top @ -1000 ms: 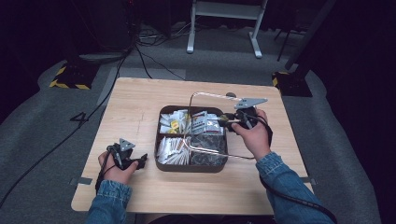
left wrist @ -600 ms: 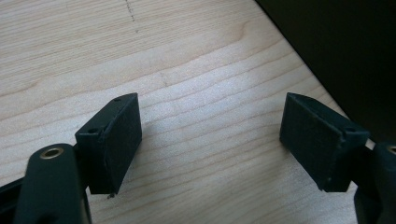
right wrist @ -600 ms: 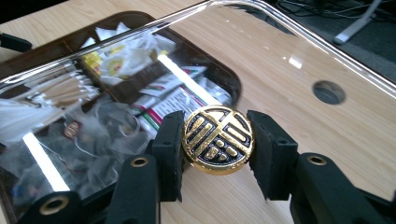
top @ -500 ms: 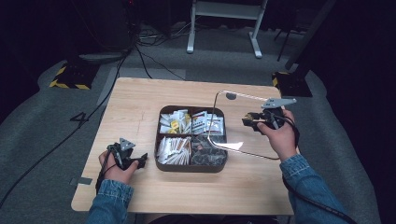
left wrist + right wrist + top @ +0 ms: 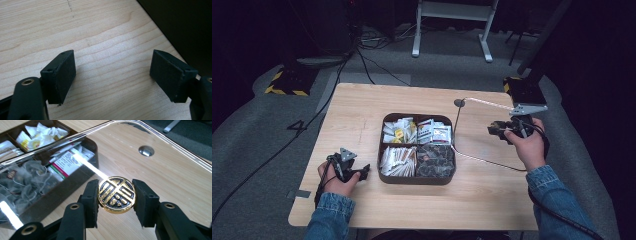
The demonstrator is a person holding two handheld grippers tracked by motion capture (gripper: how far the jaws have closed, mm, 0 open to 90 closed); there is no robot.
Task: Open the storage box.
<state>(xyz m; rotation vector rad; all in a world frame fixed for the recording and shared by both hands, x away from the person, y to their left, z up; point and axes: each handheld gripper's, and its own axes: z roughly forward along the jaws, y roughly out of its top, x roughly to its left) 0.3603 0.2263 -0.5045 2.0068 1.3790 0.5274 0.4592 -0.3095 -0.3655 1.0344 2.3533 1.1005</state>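
While lifted: clear lid, stiff, slick, likely fragile
Hold: right gripper jaws clamp gold knob, three o'clock of box
Left gripper: jaws open, empty, over bench

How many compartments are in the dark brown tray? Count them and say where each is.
4 in the dark brown square tray: far left, yellow-and-white sachets; far right, white-and-red packets; near left, pale paper sachets; near right, dark mesh tea bags. None looks hidden.

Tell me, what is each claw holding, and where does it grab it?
The right claw pinches the clear lid by its round gold knob, one pad on each side. The left claw is open and holds nothing.
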